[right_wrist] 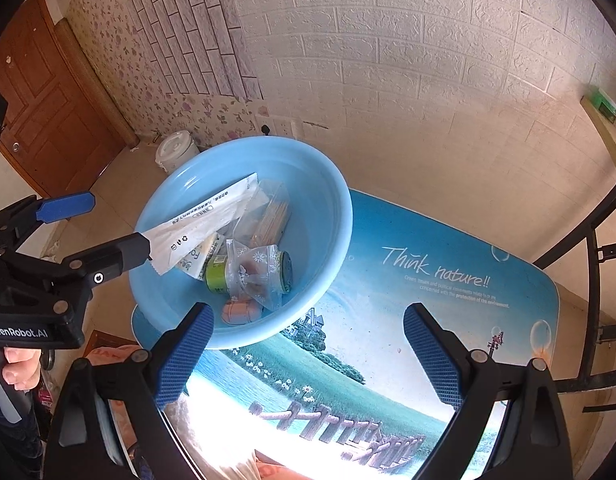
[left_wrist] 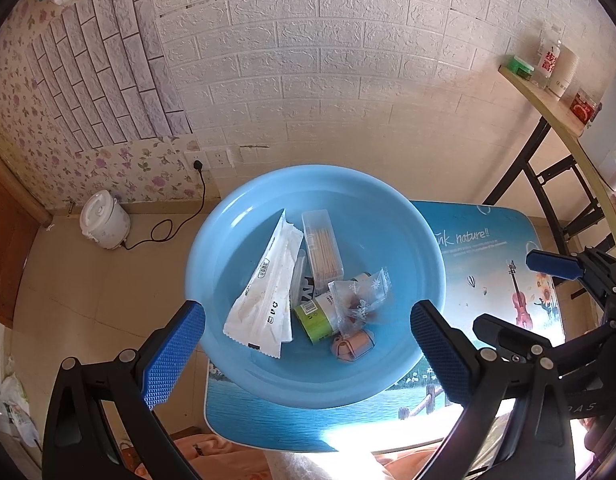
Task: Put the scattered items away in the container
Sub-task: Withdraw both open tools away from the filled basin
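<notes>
A light blue basin (left_wrist: 236, 368) stands on the left end of a small printed table (left_wrist: 504, 248). In it lie a white wrapper (left_wrist: 264, 304), a clear toothpick box (left_wrist: 322, 246), a green-labelled bottle (left_wrist: 314, 318), a clear candy bag (left_wrist: 360, 296) and a peach tape roll (left_wrist: 354, 346). My left gripper (left_wrist: 308, 352) is open and empty above the basin's near rim. My right gripper (right_wrist: 308, 356) is open and empty over the table, right of the basin (right_wrist: 332, 216). The left gripper (right_wrist: 96, 224) also shows in the right wrist view, and the right gripper (left_wrist: 520, 292) in the left wrist view.
A white rice cooker (left_wrist: 104, 220) sits on the floor by the wall, plugged in. A wooden shelf (left_wrist: 548, 96) with cups and a bottle is at the right on a black frame. A brown door (right_wrist: 48, 112) is at the left.
</notes>
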### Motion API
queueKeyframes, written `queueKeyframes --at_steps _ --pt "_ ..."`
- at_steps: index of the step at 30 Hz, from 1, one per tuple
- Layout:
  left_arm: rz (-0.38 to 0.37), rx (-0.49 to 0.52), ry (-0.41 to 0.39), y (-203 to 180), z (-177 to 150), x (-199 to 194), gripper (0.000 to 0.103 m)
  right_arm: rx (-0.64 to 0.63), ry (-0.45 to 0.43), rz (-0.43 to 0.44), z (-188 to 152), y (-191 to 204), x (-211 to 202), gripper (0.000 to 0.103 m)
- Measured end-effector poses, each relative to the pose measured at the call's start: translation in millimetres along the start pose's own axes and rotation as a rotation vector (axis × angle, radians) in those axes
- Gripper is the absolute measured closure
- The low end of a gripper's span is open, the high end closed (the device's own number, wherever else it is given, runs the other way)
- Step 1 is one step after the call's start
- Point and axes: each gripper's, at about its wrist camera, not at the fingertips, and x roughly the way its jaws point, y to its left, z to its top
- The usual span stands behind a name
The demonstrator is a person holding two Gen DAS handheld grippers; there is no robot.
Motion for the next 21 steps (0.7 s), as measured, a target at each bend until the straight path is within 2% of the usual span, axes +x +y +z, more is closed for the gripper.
queueKeyframes --at_steps 21 --pt "-0.034 0.026 0.006 -57 2 -1 0.000 0.065 -0.007 -0.033 -24 -54 -23 0.006"
